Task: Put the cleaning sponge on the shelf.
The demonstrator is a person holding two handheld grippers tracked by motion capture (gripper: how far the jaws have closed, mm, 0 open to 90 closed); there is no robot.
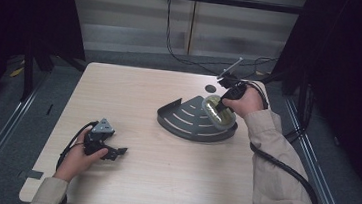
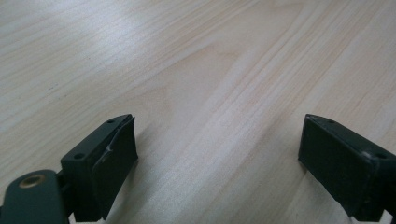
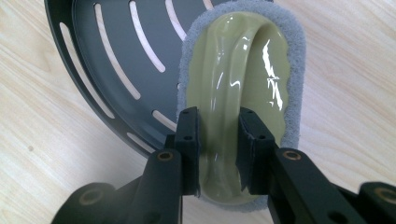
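The right gripper (image 3: pixel 218 149), fingers clamped on the scrubber's handle (image 3: pixel 233 93), holds it over the slotted tray (image 1: pixel 194 121); scrubbing seems barely begun. Lower left, the left gripper (image 1: pixel 114 152) idles, fingers apart.

The high view looks from above the person's side, forward and down, far enough to take in the whole table (image 1: pixel 161 180) and the floor around it. The left gripper (image 1: pixel 114 152) sits low on the left, the right gripper (image 1: pixel 226 104) far on the right.

The left gripper view rides on its gripper and looks along the two black jaws, very near the wood of the table (image 2: pixel 196 70).

The right gripper view rides on its gripper too. It looks down, very close, at a scrubber (image 3: pixel 243 74) and a dark tray (image 3: pixel 116 56).

The high view also has the scrubber (image 1: pixel 218 113) and tray (image 1: pixel 187 120), much smaller.
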